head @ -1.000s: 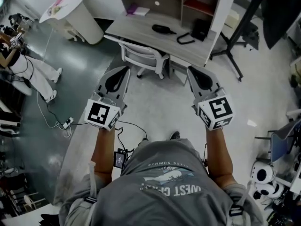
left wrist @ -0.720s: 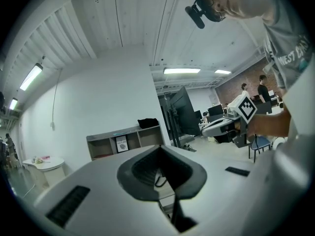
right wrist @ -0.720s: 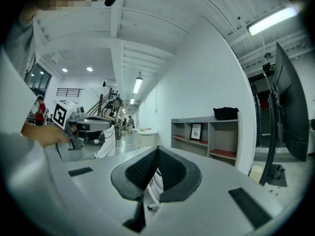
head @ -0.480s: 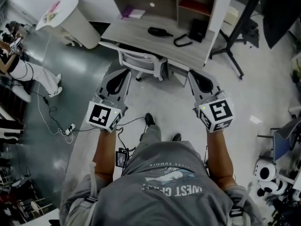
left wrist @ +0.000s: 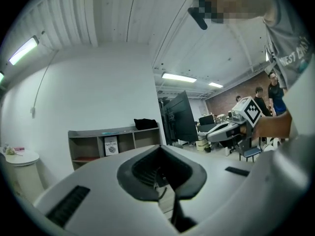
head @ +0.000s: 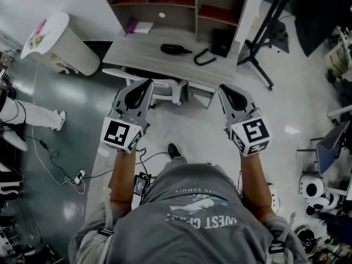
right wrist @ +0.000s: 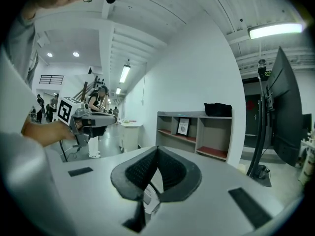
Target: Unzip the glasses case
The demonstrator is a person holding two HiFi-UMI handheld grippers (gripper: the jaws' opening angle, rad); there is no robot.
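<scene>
I read my right gripper (right wrist: 157, 148) with its black ribbed pads (right wrist: 140, 169) pressed together at the tips, nothing between them. The left gripper (right wrist: 112, 118) is off to the left, its marker cube (right wrist: 65, 111) facing the camera, a hand (right wrist: 42, 132) on it. Ahead is a grey open shelf unit (right wrist: 197, 132) with 1 framed picture (right wrist: 183, 127) inside and a black bag (right wrist: 218, 109) on top.

Chair (head: 165, 86) blocks desk (head: 137, 51) front; floor (head: 297, 111) rightward open.
</scene>
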